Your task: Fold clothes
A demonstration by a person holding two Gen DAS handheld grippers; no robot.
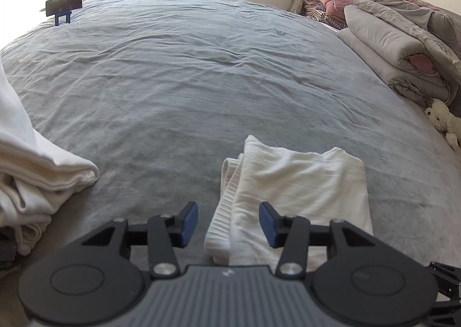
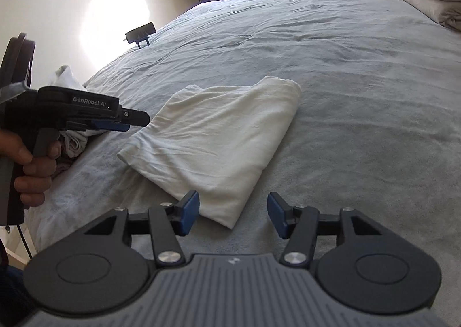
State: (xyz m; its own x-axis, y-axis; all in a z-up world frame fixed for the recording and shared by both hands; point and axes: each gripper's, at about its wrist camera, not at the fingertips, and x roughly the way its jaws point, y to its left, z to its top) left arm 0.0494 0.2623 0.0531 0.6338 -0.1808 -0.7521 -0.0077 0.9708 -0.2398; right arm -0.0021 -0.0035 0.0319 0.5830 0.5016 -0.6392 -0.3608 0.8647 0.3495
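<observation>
Lying folded on the grey bed (image 1: pixel 201 73), the white garment (image 2: pixel 213 142) sits at 12 o'clock from both grippers, just beyond the tips. Left gripper (image 1: pixel 228 223) has its fingers spread w/ nothing between them; right gripper (image 2: pixel 233 213) likewise spread and empty, its near corner of cloth just ahead at 11 o'clock.

Fabric looks thin, soft, light — prob. limp, will sag and slide open if lifted from one point. Best hold, I'd judge: pinch through all layers at the two near corners, one per gripper, so the stack stays together.

Edges: ribbed hem strip shows on garment's left side in the left wrist view. Pile of white clothes (image 1: pixel 34 177) at 9 o'clock, close to bed edge. Folded duvets (image 1: pixel 403 47) at 2 o'clock, well apart. Plenty of open bed at 12 o'clock.
</observation>
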